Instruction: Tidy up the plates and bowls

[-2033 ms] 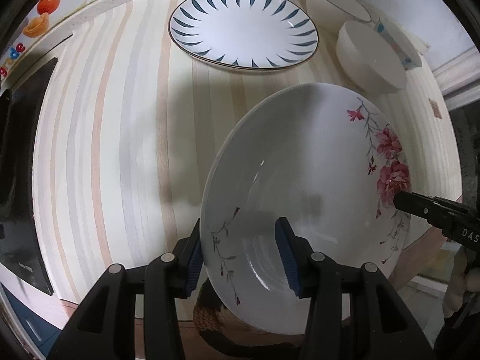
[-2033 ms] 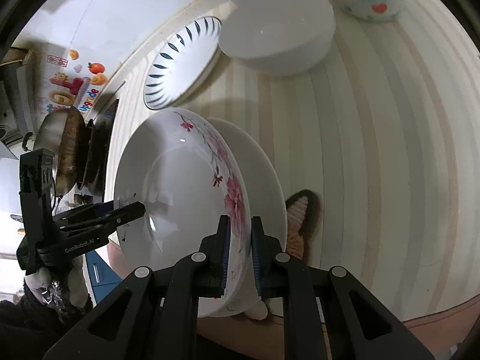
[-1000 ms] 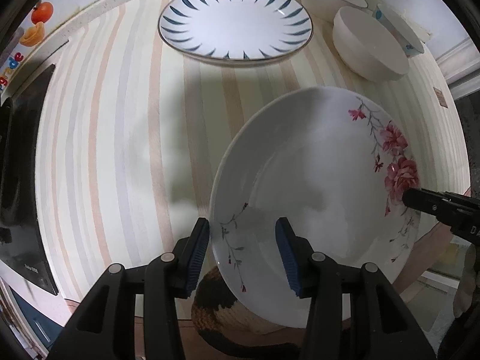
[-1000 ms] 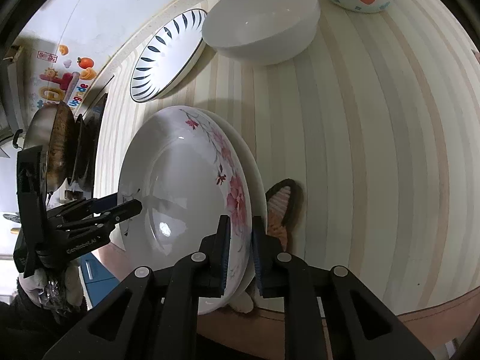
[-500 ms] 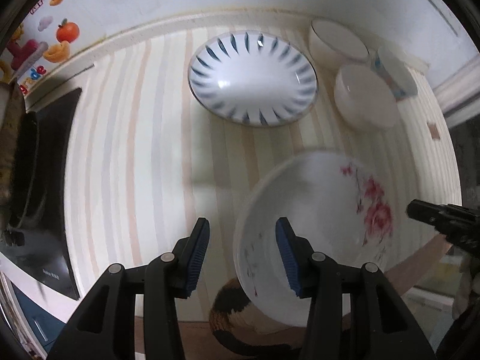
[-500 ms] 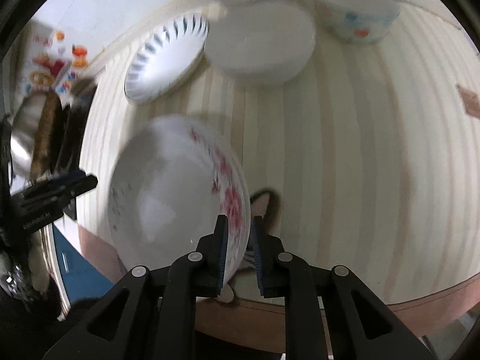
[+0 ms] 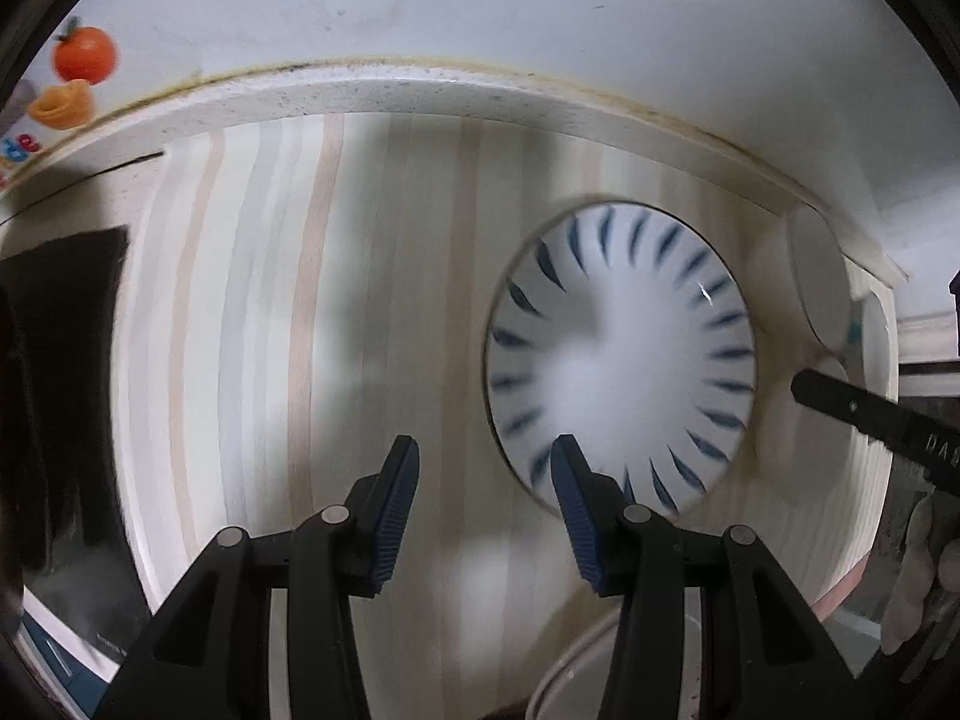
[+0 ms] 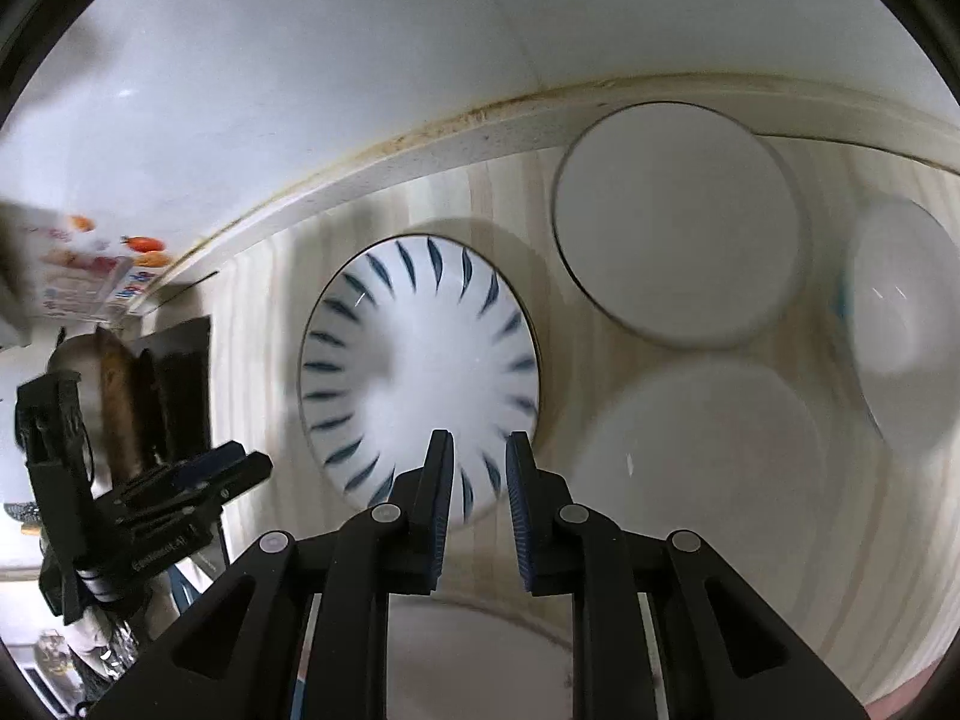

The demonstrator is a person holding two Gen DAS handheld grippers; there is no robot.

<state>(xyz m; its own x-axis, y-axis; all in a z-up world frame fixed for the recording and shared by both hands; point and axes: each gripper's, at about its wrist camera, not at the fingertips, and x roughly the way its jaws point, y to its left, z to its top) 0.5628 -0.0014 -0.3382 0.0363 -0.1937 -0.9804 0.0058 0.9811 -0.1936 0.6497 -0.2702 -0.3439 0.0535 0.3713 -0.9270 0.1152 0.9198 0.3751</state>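
Both tools were empty and reaching for the blue-leaf plate (image 8: 420,378) on the striped table (image 7: 252,312). It lay just ahead of the right tool (image 8: 478,468), whose jaws stood a little apart, and ahead-right of the wide-open left tool (image 7: 483,483). Next move, prob: straddle the near rim, then close. Vs 1 s ago — the floral plate was let go and lay behind both tools; bowls (image 8: 678,222) sat ahead-right of the right tool.

— Where on the counter (image 8: 384,210)?
— Plate (image 8: 420,378) in the middle, just short of the back ledge (image 8: 420,144).
— To its right?
— Three bowls: one (image 8: 675,222) at the back against the ledge, one (image 8: 696,450) nearer, in front of it, one (image 8: 906,318) farthest right.
— To the left?
— Stove (image 7: 54,396), well apart from the plate.
— Nearest edge?
— Rim of another dish (image 8: 468,648), below the plate.
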